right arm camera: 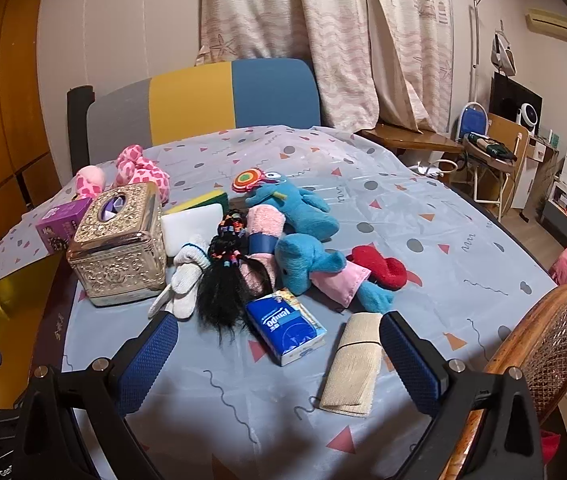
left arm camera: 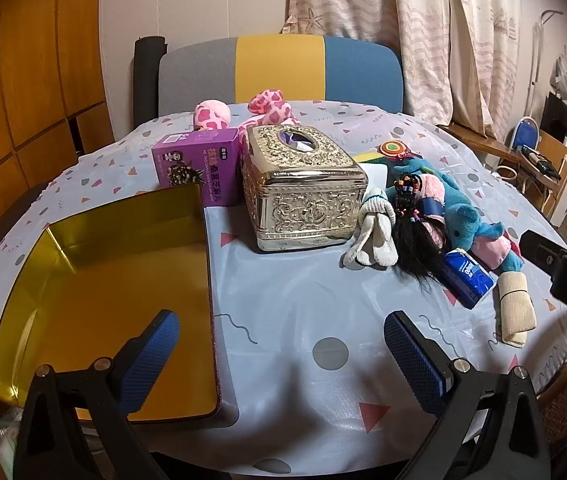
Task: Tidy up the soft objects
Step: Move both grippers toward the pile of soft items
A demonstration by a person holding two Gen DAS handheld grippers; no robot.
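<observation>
Both grippers are spread wide and hold nothing: the left gripper [left arm camera: 281, 344] above the gold tray [left arm camera: 83, 240], the right gripper [right arm camera: 279, 354] near the beige cloth roll [right arm camera: 353, 364]. The soft toys [right arm camera: 303, 236] lie piled mid-worktop [right arm camera: 423, 200]; a pink toy [left arm camera: 267, 108] is half hidden behind the tissue box [left arm camera: 303, 188]

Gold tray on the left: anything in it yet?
Empty. In the left wrist view the gold tray shows only its bare reflective floor; the soft toys lie on the tablecloth.
</observation>
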